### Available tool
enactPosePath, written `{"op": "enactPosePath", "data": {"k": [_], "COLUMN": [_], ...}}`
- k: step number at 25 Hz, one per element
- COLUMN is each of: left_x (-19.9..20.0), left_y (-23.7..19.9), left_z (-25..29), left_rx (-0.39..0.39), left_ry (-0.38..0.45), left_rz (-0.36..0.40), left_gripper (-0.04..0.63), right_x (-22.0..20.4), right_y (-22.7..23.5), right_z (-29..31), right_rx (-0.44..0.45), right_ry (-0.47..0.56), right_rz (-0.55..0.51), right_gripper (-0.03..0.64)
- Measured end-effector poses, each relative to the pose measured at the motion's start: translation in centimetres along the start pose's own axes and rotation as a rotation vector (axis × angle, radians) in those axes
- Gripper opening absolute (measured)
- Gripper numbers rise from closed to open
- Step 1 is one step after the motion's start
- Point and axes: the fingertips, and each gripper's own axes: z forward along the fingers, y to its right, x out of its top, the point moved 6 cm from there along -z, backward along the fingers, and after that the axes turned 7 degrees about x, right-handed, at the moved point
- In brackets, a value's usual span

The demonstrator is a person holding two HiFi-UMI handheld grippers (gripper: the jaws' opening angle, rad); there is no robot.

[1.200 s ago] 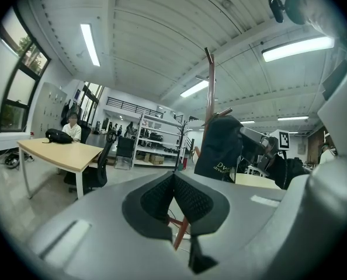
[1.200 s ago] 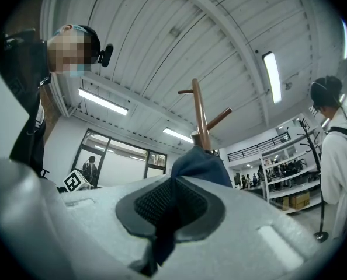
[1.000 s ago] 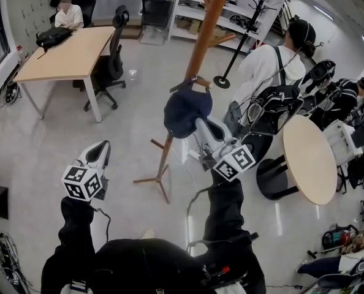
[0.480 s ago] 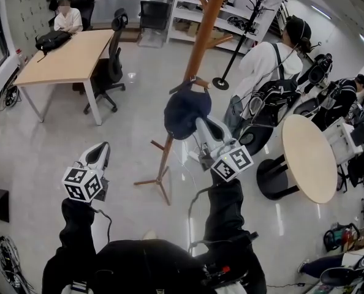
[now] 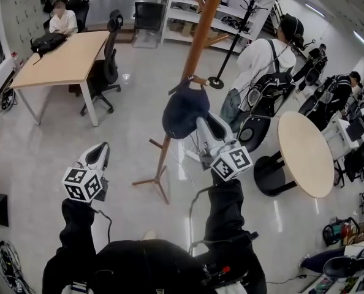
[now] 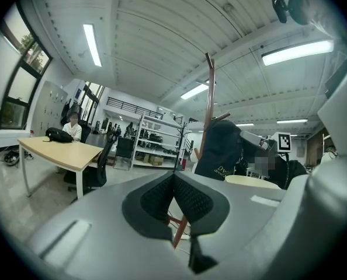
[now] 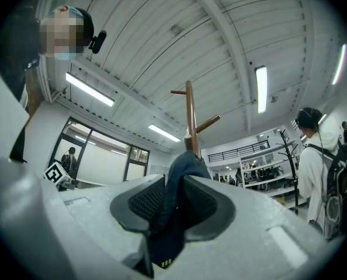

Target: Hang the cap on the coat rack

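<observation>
The right gripper (image 7: pixel 174 185) is opening its jaws, with dark cap (image 5: pixel 185 111) fabric lying between them. The cap is hanging at a peg of the wooden coat rack (image 5: pixel 201 32) (the left gripper (image 6: pixel 173 182) is sitting closed, empty).

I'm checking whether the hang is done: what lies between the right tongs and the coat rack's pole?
The cap: in the right gripper view its dark fabric runs from between the opening right tongs up to the coat rack.
</observation>
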Motion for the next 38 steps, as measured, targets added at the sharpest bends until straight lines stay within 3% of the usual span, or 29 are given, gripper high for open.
{"op": "enactPosePath", "data": {"k": [9,38], "left_x": [-0.3,-0.9], "left_y": [-1.1,-4.7], "left_z": [-1.1,-7.7], "left_rx": [-0.040,-0.186], "left_ry": [0.001,-0.017], "left_rz": [-0.009,0.037], "left_gripper": [0.003,0.003], "right_x": [0.0,-1.8], "right_y": [-1.5,-14.6], "right_z": [-1.4,-6.7], "right_rx": [-0.106,-0.319], "right_ry": [-0.017,-0.133], "right_rz": [-0.026,-0.034], "right_gripper": [0.170,0.175]}}
